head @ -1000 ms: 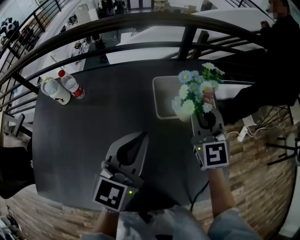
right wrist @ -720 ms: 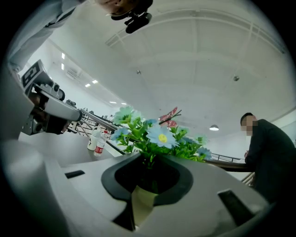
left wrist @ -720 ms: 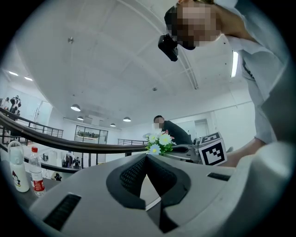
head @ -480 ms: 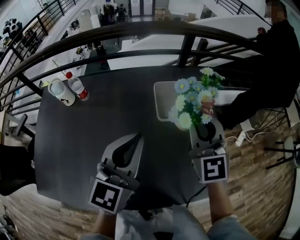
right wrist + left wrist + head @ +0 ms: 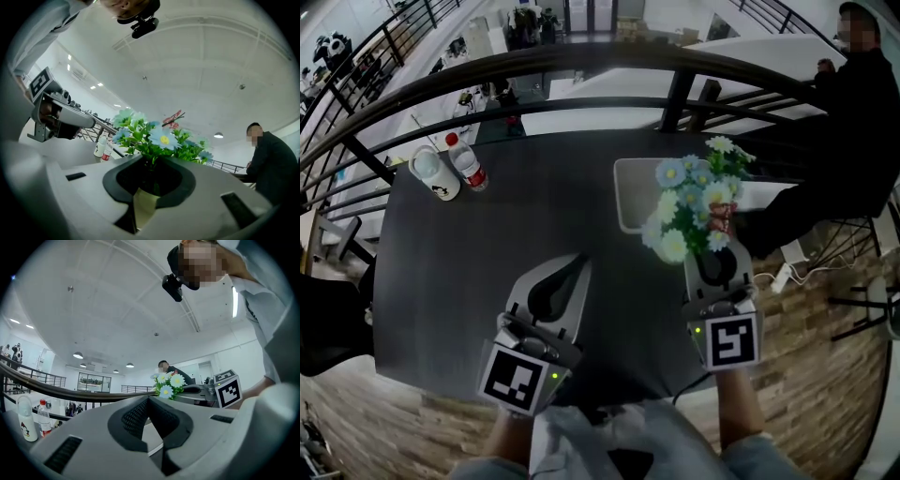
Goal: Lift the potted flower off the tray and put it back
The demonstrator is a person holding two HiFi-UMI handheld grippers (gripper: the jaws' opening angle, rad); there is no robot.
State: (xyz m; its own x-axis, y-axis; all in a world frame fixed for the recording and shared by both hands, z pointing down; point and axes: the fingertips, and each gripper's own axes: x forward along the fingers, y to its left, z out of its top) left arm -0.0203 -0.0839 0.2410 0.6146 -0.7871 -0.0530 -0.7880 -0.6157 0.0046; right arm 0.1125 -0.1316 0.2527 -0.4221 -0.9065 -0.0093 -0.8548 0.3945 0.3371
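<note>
The potted flower (image 5: 689, 202), blue and white blossoms on green stems, is held up over the near right corner of the pale tray (image 5: 628, 187) on the dark table (image 5: 478, 253). My right gripper (image 5: 715, 246) is shut on its cream pot (image 5: 143, 206), which shows between the jaws in the right gripper view under the blossoms (image 5: 159, 138). In the head view the blossoms hide the pot. My left gripper (image 5: 579, 267) hovers over the table's near middle, shut, with nothing in it; its own view shows the jaw tips meeting (image 5: 150, 398).
Two bottles, a white one (image 5: 434, 173) and a red-capped one (image 5: 469, 161), stand at the table's far left corner. A dark railing (image 5: 581, 61) runs behind the table. A person in dark clothes (image 5: 853, 122) sits at the right. A white power strip (image 5: 783, 275) lies on the floor.
Both grippers have risen a little. The right one carried the flower up and slightly toward me at the tray's right edge. Neither grip has changed.
</note>
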